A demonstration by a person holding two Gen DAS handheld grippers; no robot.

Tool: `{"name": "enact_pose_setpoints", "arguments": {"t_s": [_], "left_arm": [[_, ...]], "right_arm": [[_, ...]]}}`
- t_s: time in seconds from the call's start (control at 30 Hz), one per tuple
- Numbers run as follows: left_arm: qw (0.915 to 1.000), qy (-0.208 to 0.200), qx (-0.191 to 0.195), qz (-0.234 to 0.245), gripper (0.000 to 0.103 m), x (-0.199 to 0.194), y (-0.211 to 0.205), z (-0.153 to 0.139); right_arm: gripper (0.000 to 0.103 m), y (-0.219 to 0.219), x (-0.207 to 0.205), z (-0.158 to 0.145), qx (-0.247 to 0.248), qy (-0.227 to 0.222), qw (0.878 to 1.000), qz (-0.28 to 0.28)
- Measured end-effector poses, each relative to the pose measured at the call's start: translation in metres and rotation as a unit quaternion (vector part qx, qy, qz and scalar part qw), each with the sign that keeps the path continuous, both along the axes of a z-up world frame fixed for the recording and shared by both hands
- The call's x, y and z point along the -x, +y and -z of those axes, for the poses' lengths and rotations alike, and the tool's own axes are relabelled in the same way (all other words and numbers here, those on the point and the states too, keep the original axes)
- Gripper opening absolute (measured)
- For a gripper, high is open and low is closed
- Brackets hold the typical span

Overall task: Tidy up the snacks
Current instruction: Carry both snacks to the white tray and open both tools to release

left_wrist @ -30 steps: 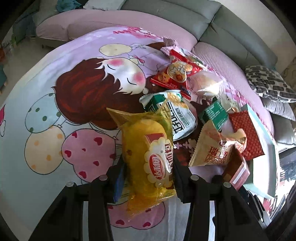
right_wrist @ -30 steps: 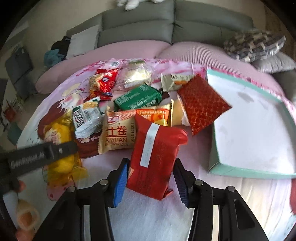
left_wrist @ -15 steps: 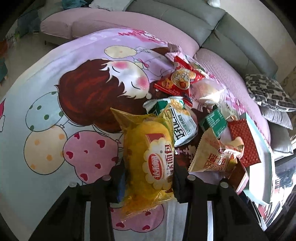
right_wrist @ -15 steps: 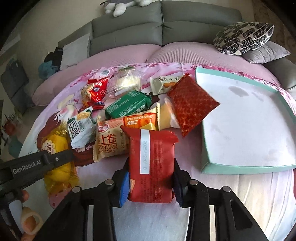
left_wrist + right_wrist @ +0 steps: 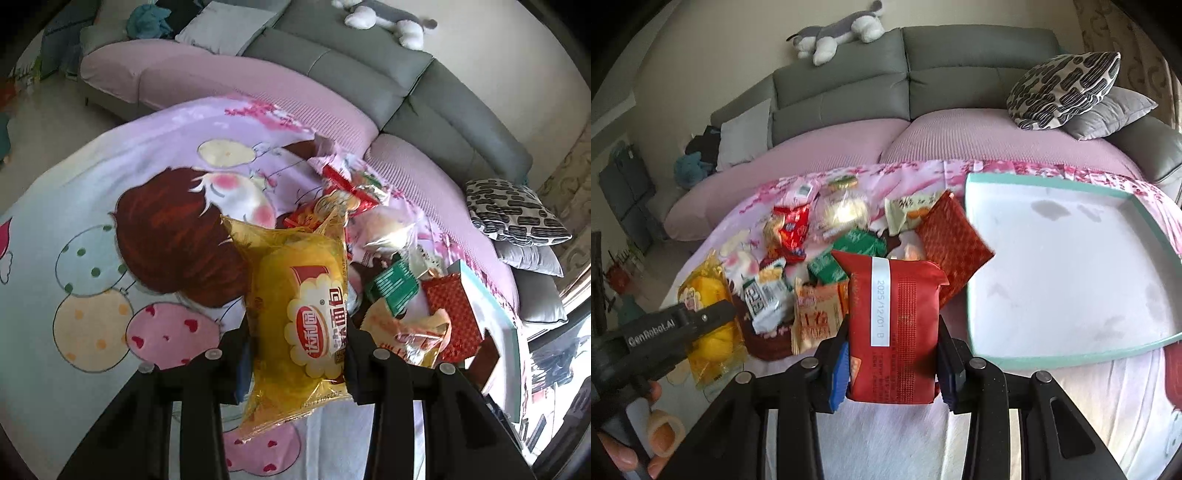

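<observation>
your left gripper (image 5: 295, 354) is clamped on the yellow bread packet (image 5: 299, 314), fingers pressing its lower half from either side. the packet's long axis runs along the fingers, its crimped top toward 12 o'clock in the left wrist view, tilted slightly to 11; it hangs above the cartoon-print blanket (image 5: 92, 206). your right gripper (image 5: 892, 360) is closed on the red packet (image 5: 894, 328), gripped at its lower half. its long axis also runs along the fingers, top edge toward 12 o'clock, the white date strip running lengthwise on its face. the teal-rimmed tray (image 5: 1071, 354) lies at 2 o'clock from the red packet, near but apart from it. the remaining snacks sit in a loose pile (image 5: 827, 254) at 10 to 12 o'clock in the right wrist view, with a red patterned packet (image 5: 955, 243) at 1 o'clock, its corner reaching the tray's left rim.
</observation>
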State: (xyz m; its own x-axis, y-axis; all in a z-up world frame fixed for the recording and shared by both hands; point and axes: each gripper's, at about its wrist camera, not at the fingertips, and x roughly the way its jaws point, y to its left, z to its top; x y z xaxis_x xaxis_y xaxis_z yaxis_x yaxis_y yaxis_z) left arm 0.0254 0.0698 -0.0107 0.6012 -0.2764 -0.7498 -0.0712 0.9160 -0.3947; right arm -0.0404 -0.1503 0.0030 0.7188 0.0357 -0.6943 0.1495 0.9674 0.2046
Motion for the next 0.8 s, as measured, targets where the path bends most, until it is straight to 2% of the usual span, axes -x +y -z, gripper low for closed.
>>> {"name": "enact_pose_setpoints", "arguments": {"t_s": [0.2, 0.37, 0.5, 0.67, 0.8], "left_arm": [[0.9999, -0.010, -0.005, 0.007, 0.041, -0.007, -0.012, -0.012], [0.9995, 0.030, 0.000, 0.006, 0.041, -0.025, -0.027, -0.017], [0.9997, 0.007, -0.015, 0.020, 0.041, -0.030, -0.048, -0.043], [0.9957, -0.024, -0.025, 0.086, 0.041, -0.041, -0.104, -0.072], [0.9863, -0.045, -0.042, 0.153, 0.041, -0.046, -0.160, -0.082]], "right_arm": [[0.041, -0.025, -0.009, -0.026, 0.001, -0.006, 1.000, 0.030], [0.041, -0.057, -0.017, -0.050, 0.005, -0.021, 0.998, 0.065], [0.041, -0.087, -0.020, -0.059, -0.008, -0.027, 0.995, 0.094], [0.041, -0.134, -0.022, -0.065, -0.004, -0.029, 0.989, 0.147], [0.041, -0.178, -0.018, -0.055, -0.010, -0.015, 0.980, 0.196]]}}
